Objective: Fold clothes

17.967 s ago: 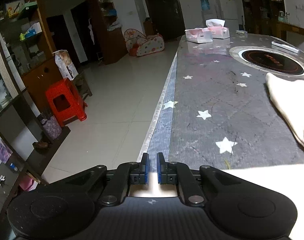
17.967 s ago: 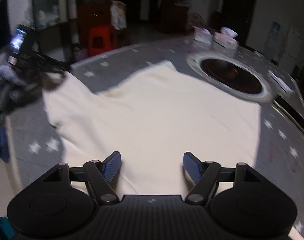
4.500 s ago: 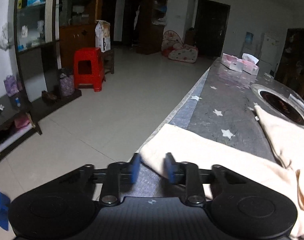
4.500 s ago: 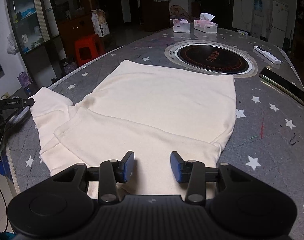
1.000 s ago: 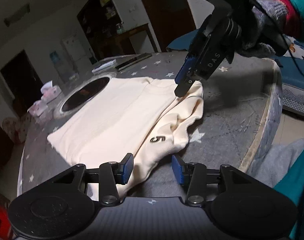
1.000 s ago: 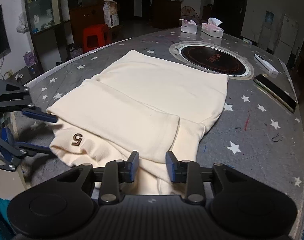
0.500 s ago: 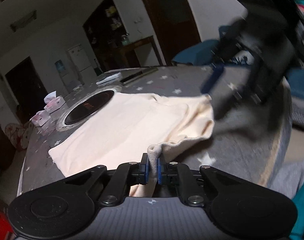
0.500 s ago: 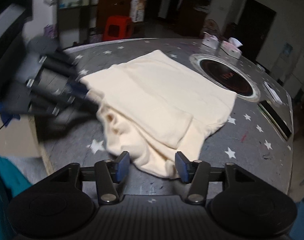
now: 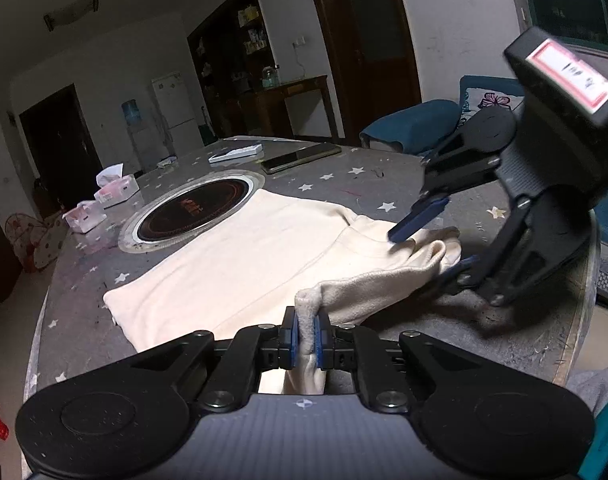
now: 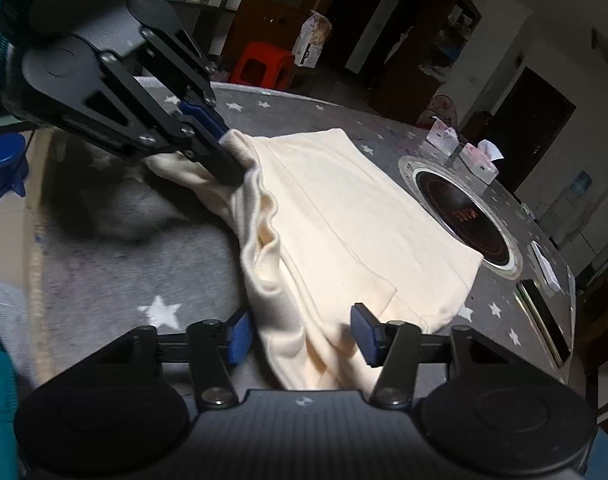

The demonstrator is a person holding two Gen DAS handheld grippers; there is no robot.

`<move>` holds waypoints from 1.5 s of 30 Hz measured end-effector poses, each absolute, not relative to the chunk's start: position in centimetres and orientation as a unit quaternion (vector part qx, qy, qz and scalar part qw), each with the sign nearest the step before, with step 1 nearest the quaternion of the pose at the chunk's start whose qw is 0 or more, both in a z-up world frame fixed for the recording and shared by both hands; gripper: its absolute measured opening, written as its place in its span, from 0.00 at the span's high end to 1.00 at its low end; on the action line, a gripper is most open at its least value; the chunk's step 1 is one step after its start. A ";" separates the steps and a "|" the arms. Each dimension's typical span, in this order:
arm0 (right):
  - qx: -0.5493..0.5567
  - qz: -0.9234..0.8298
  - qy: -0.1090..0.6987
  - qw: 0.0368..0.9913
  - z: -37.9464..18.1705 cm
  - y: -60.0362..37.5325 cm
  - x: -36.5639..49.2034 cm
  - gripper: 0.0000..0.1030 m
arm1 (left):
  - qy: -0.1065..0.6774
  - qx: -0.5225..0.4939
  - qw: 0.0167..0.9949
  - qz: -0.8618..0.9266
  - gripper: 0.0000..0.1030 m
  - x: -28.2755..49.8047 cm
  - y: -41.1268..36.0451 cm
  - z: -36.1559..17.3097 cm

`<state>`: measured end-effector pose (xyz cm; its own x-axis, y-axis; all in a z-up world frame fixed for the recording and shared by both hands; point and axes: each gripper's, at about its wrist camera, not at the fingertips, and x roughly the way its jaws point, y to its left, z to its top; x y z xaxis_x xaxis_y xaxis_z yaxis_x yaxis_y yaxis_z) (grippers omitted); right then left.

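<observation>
A cream sweatshirt (image 9: 240, 256) lies partly folded on the grey star-patterned table (image 9: 80, 312); it also shows in the right wrist view (image 10: 343, 216). My left gripper (image 9: 306, 334) is shut on a bunched edge of the cloth and lifts it off the table; in the right wrist view it (image 10: 224, 148) pinches the garment's near corner. My right gripper (image 10: 300, 336) is open, its fingers either side of the other bunched end. In the left wrist view it (image 9: 431, 236) stands open around that end.
A round black hotplate (image 9: 192, 210) is set in the table beyond the garment. Two tissue boxes (image 9: 104, 200), a phone (image 9: 300, 158) and a remote (image 9: 236, 154) lie further back. A red stool (image 10: 264, 66) stands on the floor. The table edge is close on my side.
My left gripper stays shut on the cloth edge and has raised it. My right gripper has come in low and now straddles the garment's other bunched end, still open.
</observation>
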<state>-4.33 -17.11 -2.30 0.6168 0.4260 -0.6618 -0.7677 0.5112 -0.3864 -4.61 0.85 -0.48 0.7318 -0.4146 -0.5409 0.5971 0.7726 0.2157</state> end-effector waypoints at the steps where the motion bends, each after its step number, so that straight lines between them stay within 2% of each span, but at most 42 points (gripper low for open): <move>1: -0.343 0.361 0.252 0.830 -2.5 -17.0 -4.0 0.55 | 0.241 0.188 0.911 -0.278 0.91 -4.6 0.9 -0.5; 3: -0.349 0.368 0.255 0.823 -2.7 -16.7 -3.5 0.78 | 0.243 0.187 0.910 -0.280 0.88 -4.7 0.9 -0.5; 6: -0.348 0.374 0.257 0.821 -2.6 -16.5 -3.1 0.84 | 0.248 0.187 0.908 -0.282 0.85 -5.3 1.0 -0.9; 8: -0.337 0.374 0.261 0.823 -2.3 -16.5 -2.8 0.84 | 0.248 0.192 0.907 -0.280 0.78 -6.0 1.1 -1.4; 10: -0.323 0.375 0.267 0.827 -1.8 -16.7 -2.4 0.84 | 0.250 0.204 0.907 -0.272 0.61 -6.6 1.1 -1.9; 16: -0.290 0.375 0.279 0.835 -0.7 -17.1 -1.3 0.85 | 0.248 0.240 0.902 -0.261 0.52 -7.8 1.1 -3.1; 18: -0.285 0.372 0.281 0.838 -0.5 -17.0 -1.1 0.85 | 0.246 0.256 0.899 -0.257 0.52 -7.9 0.9 -3.5; 21: -0.285 0.369 0.278 0.840 -0.2 -16.9 -0.9 0.85 | 0.240 0.271 0.898 -0.251 0.53 -7.9 0.9 -4.0; 23: -0.288 0.367 0.276 0.840 -0.3 -16.9 -1.1 0.85 | 0.241 0.272 0.897 -0.251 0.66 -7.6 1.2 -4.0; 25: -0.290 0.367 0.277 0.839 -0.5 -16.9 -1.3 0.85 | 0.246 0.268 0.897 -0.251 0.83 -7.3 1.6 -4.0; 26: -0.290 0.367 0.278 0.839 -0.5 -16.9 -1.5 0.85 | 0.248 0.264 0.898 -0.252 0.87 -7.1 1.9 -4.0; 35: -0.287 0.381 0.267 0.838 0.2 -17.3 -3.8 0.87 | 0.238 0.229 0.907 -0.261 0.91 -8.7 3.5 -1.7; 45: -0.271 0.430 0.262 0.820 4.1 -18.6 -10.7 0.91 | 0.212 0.217 0.909 -0.287 0.91 -15.4 4.8 2.2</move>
<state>-10.66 -18.55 4.13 0.4938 0.5627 -0.6629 -0.8471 0.4835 -0.2205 -15.43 4.77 2.15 0.7451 -0.4296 -0.5101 0.6138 0.7409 0.2725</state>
